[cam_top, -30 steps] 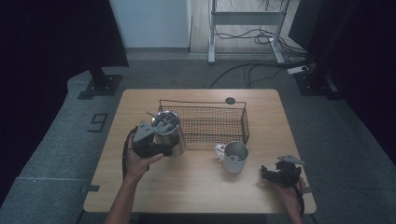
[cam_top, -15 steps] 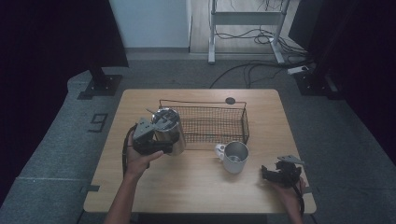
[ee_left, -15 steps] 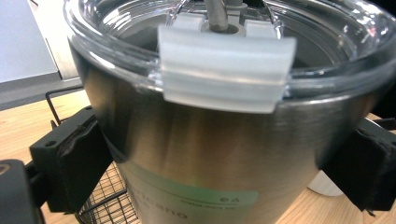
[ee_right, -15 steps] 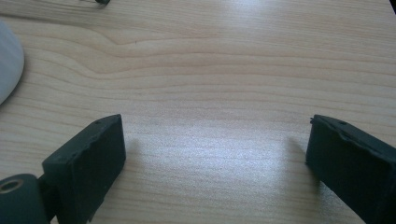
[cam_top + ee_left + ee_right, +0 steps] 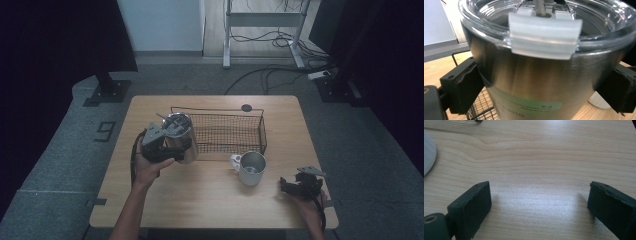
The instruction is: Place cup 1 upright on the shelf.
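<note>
A: Steel tumbler [image 5: 180, 136] with its clear lid [image 5: 544, 32] is up at the wire basket's [image 5: 225, 132] near-left corner, left claw [image 5: 162, 145] clamped round it!

B: Looks mid-carry; next, I'd say, lower it inside the basket.

A: Its green label [image 5: 529, 106] is too blurred to read.

B: Right claw [image 5: 299, 186] rests near-right on the bench [image 5: 200, 200], jaws apart, empty, right of the mug [image 5: 250, 168].

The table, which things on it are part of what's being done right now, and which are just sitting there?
In the job:
steel tumbler with its clear lid
left tongs, clamped on the tumbler
wire basket, right beside the tumbler

Lying about:
white mug
right tongs, open over bare table
</note>
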{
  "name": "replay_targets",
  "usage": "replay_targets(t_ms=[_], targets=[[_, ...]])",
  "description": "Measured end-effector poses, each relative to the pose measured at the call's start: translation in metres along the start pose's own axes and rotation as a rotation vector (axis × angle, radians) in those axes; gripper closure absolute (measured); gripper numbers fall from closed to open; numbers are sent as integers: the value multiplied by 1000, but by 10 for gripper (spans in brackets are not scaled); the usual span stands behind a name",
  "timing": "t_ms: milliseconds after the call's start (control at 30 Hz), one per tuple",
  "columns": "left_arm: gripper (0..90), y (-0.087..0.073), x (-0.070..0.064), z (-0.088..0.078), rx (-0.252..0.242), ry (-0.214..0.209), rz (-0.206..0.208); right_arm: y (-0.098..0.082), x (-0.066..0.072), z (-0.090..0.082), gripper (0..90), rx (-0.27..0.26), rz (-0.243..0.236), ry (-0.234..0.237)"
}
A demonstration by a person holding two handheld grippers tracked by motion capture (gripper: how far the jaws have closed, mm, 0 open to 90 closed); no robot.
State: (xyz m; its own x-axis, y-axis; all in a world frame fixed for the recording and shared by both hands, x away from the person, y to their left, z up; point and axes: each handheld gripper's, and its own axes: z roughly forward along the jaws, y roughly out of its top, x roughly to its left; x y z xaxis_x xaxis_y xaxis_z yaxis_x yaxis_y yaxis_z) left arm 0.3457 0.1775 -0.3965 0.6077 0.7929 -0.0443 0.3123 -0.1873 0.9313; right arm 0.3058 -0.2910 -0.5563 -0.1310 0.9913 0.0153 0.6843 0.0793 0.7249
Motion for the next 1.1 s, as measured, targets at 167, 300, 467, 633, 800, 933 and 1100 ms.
replay_targets(t_ms=[167,300,467,633,800,933,1100], targets=[[43,3,0,2,-4,-6,-2,0,0,0,54,-2,1,-2],[43,5,2,4,-3,0,-5,0,0,0,54,-2,2,-3],[43,7,3,6,-4,4,-5,0,0,0,54,-2,2,-2],[43,9,4,9,-1,6,-8,0,0,0,55,-2,3,-3],[43,11,6,11,2,10,-8,0,0,0,55,-1,4,-3],[43,12,7,13,1,10,-13,0,0,0,55,-1,3,-3],[43,14,8,16,4,14,-13,0,0,0,55,-2,4,-3]])
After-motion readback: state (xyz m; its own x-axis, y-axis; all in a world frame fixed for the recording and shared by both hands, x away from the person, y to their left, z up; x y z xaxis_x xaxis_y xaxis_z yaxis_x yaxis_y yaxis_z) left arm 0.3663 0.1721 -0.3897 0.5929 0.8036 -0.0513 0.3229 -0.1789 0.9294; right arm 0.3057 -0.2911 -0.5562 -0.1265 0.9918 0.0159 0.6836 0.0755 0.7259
